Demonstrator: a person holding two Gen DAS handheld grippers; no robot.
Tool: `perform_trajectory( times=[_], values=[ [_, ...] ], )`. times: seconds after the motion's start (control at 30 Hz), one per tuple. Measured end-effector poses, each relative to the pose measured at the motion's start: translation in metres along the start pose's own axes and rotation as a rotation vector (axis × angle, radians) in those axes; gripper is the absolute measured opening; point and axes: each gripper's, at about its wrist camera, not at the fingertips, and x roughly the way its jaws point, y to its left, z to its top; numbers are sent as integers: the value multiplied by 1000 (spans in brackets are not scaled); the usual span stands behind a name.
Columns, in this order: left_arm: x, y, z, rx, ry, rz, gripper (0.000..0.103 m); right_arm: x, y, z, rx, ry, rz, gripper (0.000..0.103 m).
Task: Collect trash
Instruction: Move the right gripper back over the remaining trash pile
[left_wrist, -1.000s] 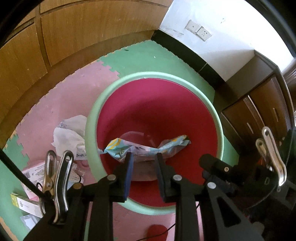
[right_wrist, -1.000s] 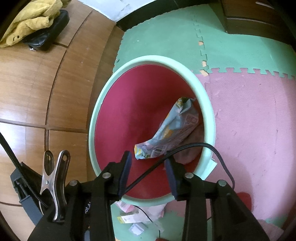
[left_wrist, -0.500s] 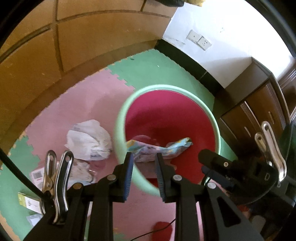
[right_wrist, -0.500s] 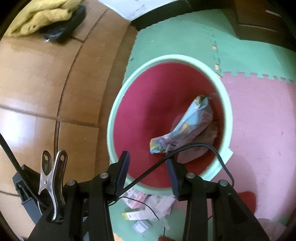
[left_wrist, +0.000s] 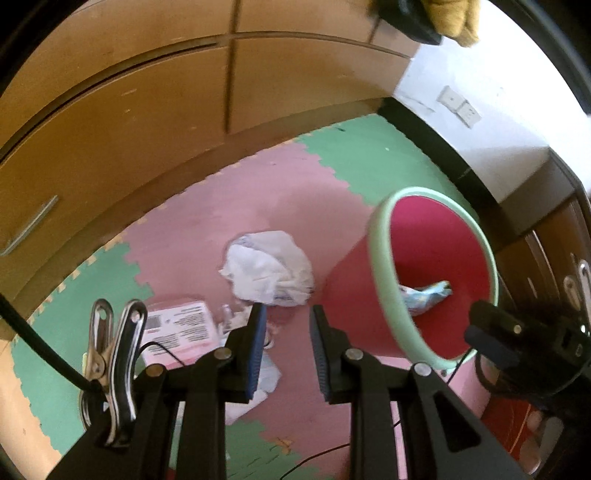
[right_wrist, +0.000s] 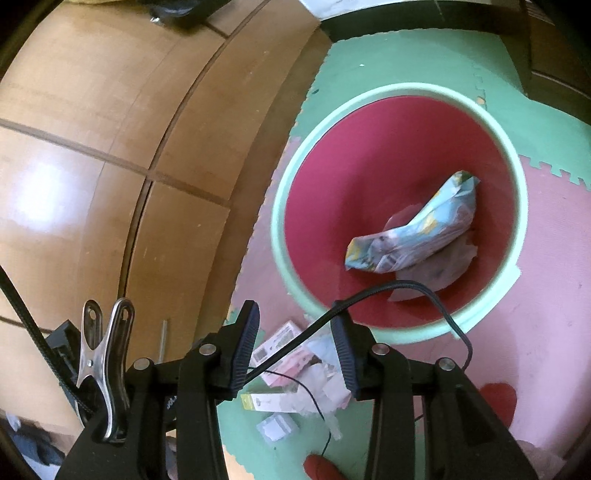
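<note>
floor: pink and green foam mat (left_wrist: 207, 236), all remaining trash lies on it beside the wooden cabinet fronts (left_wrist: 122, 122).
bin: red trash bin with mint rim (left_wrist: 384, 280), right of my left jaws, ahead-right of my right ones (right_wrist: 291, 266); already holds a blue printed snack wrapper (right_wrist: 417, 236), so part of the job is done.
next target, my guess: crumpled white plastic bag (left_wrist: 269, 271), just ahead of my left jaws, a touch left of centre, near the bin's outer wall but apart from it. No clear long axis, a roundish wad, so any approach angle should do.
small litter: pink printed carton (left_wrist: 181, 326) left of my left jaws, long side running left-right; the yellow-ended box (right_wrist: 273, 400) and the small pale packet (right_wrist: 277, 428) show between and below my right jaws.
left gripper (left_wrist: 286, 350): jaws apart, a narrow gap, nothing in it.
right gripper (right_wrist: 295, 354): jaws apart, wider, empty; only the black cable (right_wrist: 388, 291) crosses in front.
nearer hand: left for the bag, which sits dead ahead; right is better placed for the carton pile under it.
key relation: bag lies forward and down from my left jaws; I would need to drop and open wider, since the wad looks broader than the gap.
risk: thin film may slip or catch only a fold.
</note>
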Motion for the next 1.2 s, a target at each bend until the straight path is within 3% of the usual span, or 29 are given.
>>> perform_trajectory(
  times=[0.63,1.2],
  values=[
    [-2,90,-18,-97,46,118,24,47,71,-53,-239,113,-5,41],
    [13,195,-44,-312,117,188,24,120,93,-84,-313,203,-70,41]
  ],
)
